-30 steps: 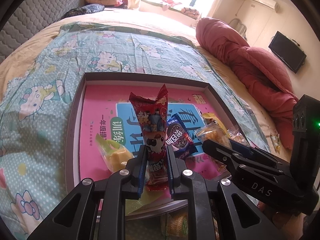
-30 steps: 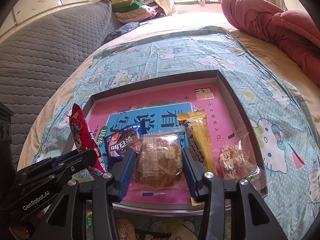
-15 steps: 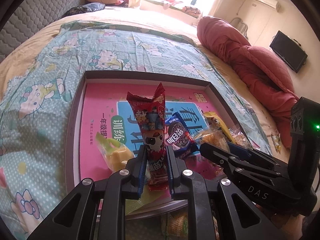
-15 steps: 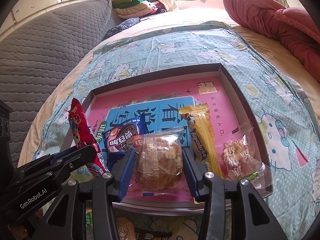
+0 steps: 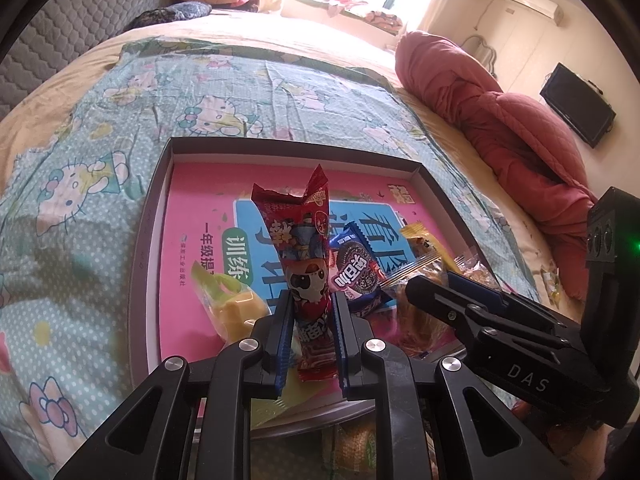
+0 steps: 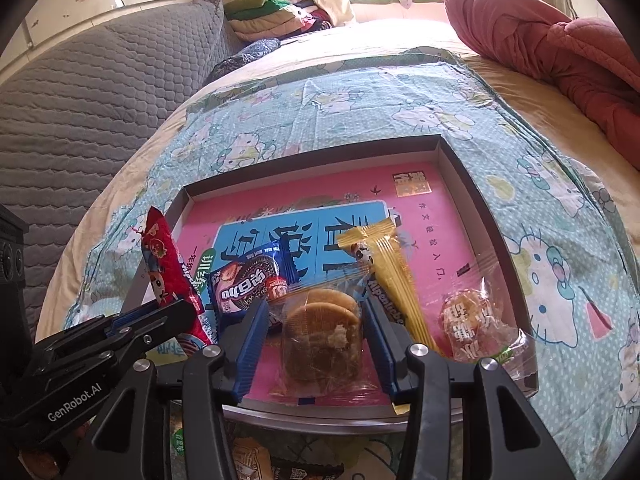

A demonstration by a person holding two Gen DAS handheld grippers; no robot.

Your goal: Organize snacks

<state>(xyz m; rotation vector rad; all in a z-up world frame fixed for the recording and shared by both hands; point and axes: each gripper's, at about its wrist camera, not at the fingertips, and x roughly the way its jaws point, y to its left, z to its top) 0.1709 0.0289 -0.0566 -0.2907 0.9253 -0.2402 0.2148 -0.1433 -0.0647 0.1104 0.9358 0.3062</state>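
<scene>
The bed (image 6: pixel 400 92) carries a printed sheet (image 6: pixel 360 100), and on the sheet, toward the near edge of the bed, lies a shallow tray (image 6: pixel 480 208) with low walls and a pink book cover as its floor. All the sorted snacks lie along the near wall of the tray. From its left wall to its right wall they are: a yellow pack (image 5: pixel 236 308), a red stick (image 5: pixel 308 248), a blue cookie pack (image 6: pixel 248 284), a cake (image 6: pixel 324 336) in clear wrap, a yellow bar (image 6: pixel 388 276), and a small pastry (image 6: pixel 468 320) near the right corner. More packs show under the near wall of the tray, but I cannot tell what they are.

The left tool (image 5: pixel 308 320) is pinching the lower part of the red stick and holds it upright above the tray floor. This stick seems light, and its foil is slippery and bends easily, so I think a hold near the middle is safer than at the crimped end.

The right tool (image 6: pixel 316 332) has its fingers against both sides of the cake. The cake looks soft and crumbly, one edge is already broken. I judge it needs a gentle squeeze on the sides, not on the loose wrap.
</scene>
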